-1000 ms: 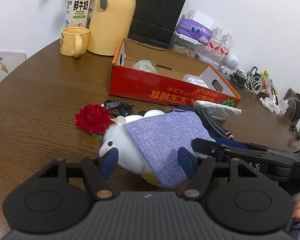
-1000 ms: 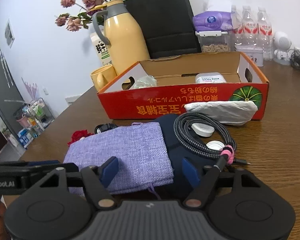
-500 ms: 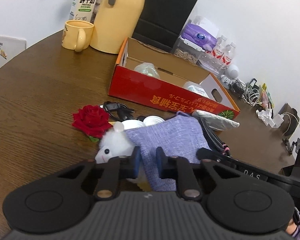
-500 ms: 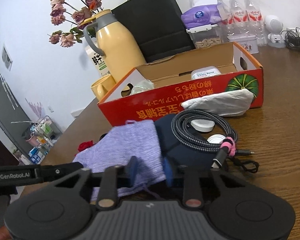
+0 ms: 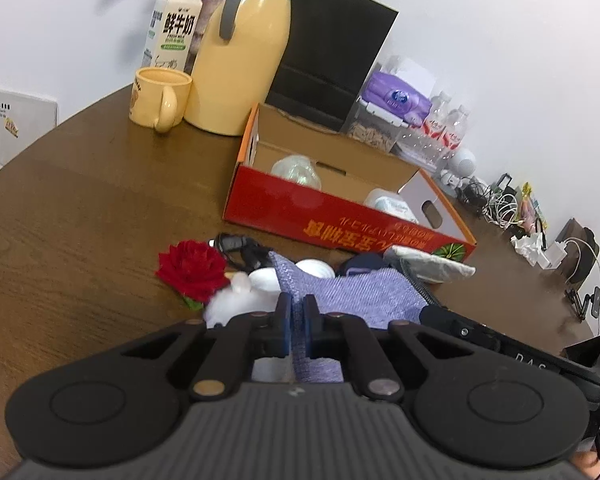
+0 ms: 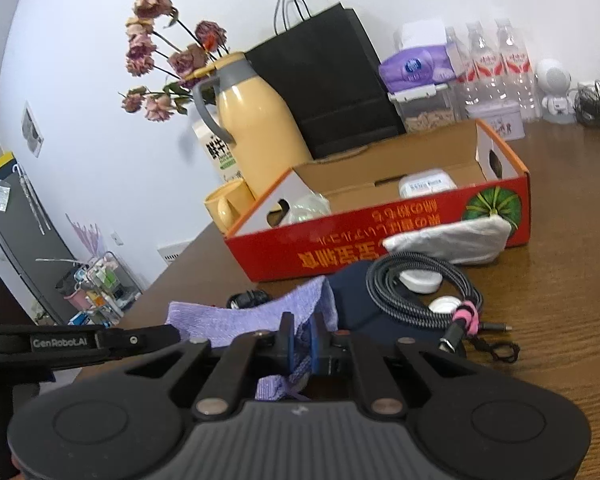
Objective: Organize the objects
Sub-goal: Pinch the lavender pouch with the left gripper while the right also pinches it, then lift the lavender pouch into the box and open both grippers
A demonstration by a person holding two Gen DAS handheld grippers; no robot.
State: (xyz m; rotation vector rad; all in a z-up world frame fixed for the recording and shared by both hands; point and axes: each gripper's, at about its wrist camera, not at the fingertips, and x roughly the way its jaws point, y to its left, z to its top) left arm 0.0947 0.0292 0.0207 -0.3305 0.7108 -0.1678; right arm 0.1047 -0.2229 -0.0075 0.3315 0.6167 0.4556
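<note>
While both are clamping the purple pouch (image 5: 364,296) edge, left gripper (image 5: 296,326) and right gripper (image 6: 302,340) are sitting near the red box (image 6: 340,248); counter (image 5: 80,240) lying bare leftward.

Yellow thermos (image 5: 242,60), yellow mug (image 5: 160,98), milk carton (image 5: 172,34), black paper bag (image 6: 324,80)

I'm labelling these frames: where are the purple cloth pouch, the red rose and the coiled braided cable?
purple cloth pouch (image 5: 364,296): left wrist view, on its flat woven face.
red rose (image 5: 191,266): left wrist view, middle of the bloom.
coiled braided cable (image 6: 396,304): right wrist view, on the coil's left side.
</note>
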